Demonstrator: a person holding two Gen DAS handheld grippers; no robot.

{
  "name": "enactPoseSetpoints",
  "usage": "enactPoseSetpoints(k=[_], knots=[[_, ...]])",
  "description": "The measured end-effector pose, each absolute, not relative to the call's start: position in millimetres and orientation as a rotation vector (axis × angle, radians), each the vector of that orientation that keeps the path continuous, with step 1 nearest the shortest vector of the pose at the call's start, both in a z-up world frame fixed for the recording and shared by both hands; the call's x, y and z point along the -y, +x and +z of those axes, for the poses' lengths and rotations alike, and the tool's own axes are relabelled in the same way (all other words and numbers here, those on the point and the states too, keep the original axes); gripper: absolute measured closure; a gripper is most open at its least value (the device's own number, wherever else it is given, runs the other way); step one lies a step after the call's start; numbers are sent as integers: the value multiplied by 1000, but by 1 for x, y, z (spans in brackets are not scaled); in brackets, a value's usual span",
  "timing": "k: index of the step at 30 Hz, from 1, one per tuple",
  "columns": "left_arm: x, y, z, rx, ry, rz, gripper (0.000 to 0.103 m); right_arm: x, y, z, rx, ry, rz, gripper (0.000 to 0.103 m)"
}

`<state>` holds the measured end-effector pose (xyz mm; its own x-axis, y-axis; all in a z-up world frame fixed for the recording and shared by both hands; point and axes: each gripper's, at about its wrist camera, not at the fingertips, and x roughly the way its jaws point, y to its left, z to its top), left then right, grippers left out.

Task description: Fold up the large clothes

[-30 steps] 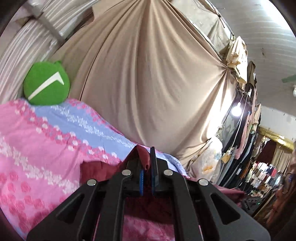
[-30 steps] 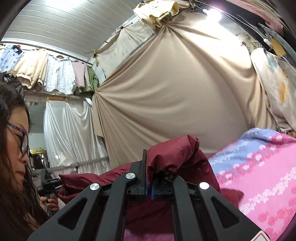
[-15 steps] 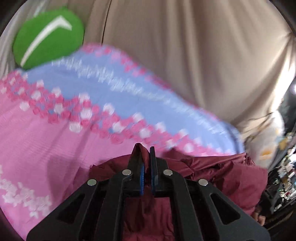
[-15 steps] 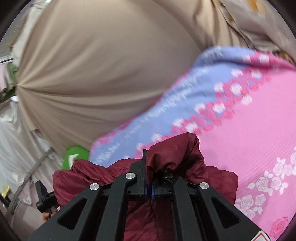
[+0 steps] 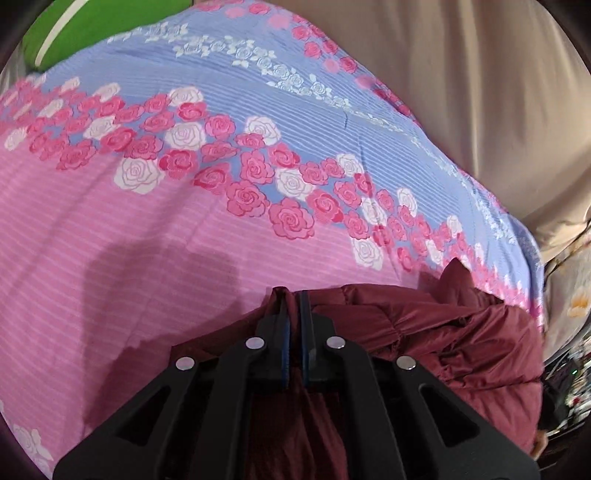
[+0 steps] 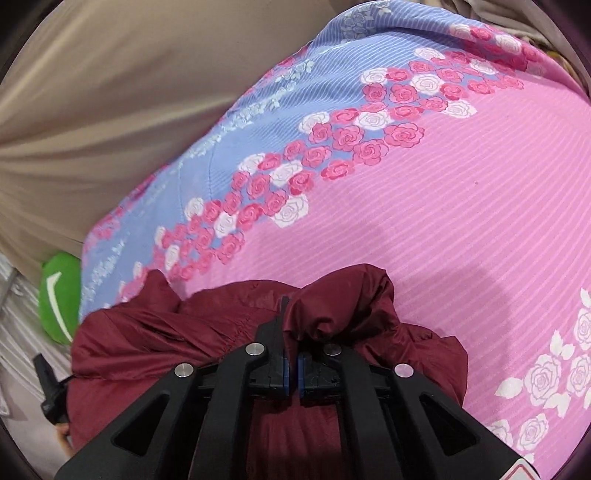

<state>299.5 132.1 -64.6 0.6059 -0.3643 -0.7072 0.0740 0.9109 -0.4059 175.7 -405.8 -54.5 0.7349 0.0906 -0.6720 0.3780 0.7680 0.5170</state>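
**Now: both grippers clamped on the maroon jacket over the rose bedsheet**

Here the left gripper [image 5: 291,306] is closed tight on a fold of the maroon puffer jacket [image 5: 443,332], the fabric pinched between its blue pads; the right gripper [image 6: 290,314] is likewise clamped on the same jacket [image 6: 166,332], with a bunched lump of cloth rising just right of its fingers. The jacket lies at the near edge of the bed, stretched between the two grippers and resting on the floral bedsheet [image 5: 147,240]; the sheet is pink near the grippers, with a band of pink and white roses beyond it and blue at the far side. A green cushion [image 5: 92,26] sits at the far left end of the bed; a beige curtain [image 6: 92,92] hangs behind the bed.
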Motion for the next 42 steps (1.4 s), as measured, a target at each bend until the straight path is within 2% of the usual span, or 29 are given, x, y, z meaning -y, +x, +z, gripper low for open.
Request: enactPoseSetpoints(k=[4,6,7,8,10,12,14,16,19,23,26,28,31,33,35,37,39,40,42], knots=[[-126,298,-60,-872,-309,-234,99,411,178,-60,-755,732,-132,102],[-129,292,-48,-856,-290,-198,93,421,168,-53,-734,799,-98,96],[-134,285,-37,-832,-277,-165,79,423,162,-44,-710,811,-102,86],[-139,275,-24,-793,-268,-139,60,425,153,-33,-671,813,-109,78],[-149,242,17,-664,-261,-166,50,417,127,1,-571,755,-119,70],[-143,214,51,-605,-214,-243,45,392,109,36,-513,643,-116,68],[-124,189,76,-581,-158,-340,31,353,101,61,-492,558,-27,68],[-91,165,85,-604,-95,-472,27,303,101,76,-495,481,127,67],[-48,153,58,-739,-56,-580,27,233,116,61,-622,413,308,67],[-19,152,2,-889,-4,-591,37,183,128,9,-791,300,332,82],[-25,146,-26,-898,54,-535,43,196,122,-17,-836,276,262,97],[-38,143,-35,-888,61,-500,43,226,112,-24,-836,325,207,103],[-55,142,-44,-903,42,-481,44,282,88,-32,-816,404,78,103],[-67,141,-46,-911,15,-482,50,322,69,-37,-802,457,-35,103],[-79,141,-46,-919,-21,-483,62,351,50,-43,-794,452,-170,103],[-92,145,-44,-934,-90,-481,67,380,35,-53,-796,532,-210,103],[-100,148,-35,-953,-131,-457,66,391,27,-48,-820,514,-317,102],[-100,149,-26,-938,-120,-424,63,388,30,-39,-813,486,-350,92],[-89,152,-2,-877,-68,-405,56,377,40,-9,-730,505,-257,92]])
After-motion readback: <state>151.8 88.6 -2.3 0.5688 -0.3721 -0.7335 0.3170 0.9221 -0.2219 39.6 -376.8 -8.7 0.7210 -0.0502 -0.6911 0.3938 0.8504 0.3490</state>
